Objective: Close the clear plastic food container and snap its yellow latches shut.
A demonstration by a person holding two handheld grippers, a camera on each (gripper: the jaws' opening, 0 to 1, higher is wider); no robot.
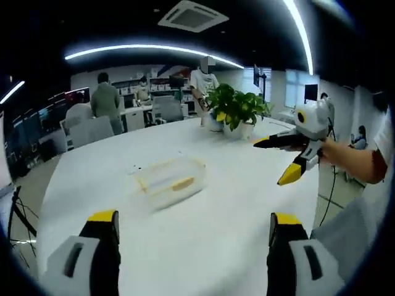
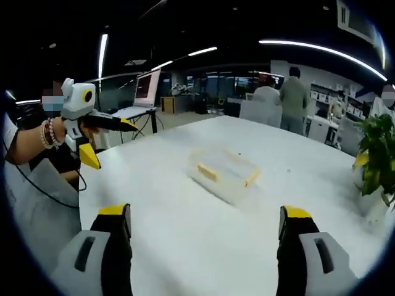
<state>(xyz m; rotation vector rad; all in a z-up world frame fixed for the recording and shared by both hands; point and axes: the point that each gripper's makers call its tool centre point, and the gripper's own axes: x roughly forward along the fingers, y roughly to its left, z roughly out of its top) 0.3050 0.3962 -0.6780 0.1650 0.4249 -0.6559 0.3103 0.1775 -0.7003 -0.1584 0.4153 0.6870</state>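
In the left gripper view we see the left tool with its yellow-tipped jaws wide apart and holding nothing, above the white worktop. The clear container with its yellow latches sits near the middle of the worktop, apart from both tools. Further right stands a potted plant, then the right tool in a hand, jaws spread and empty. In the right gripper view the left tool enters from the left, a laptop is behind it, the container lies ahead, and the right tool gapes empty. We can read no writing. The room is a dim office with ceiling light strips, desks and people standing.
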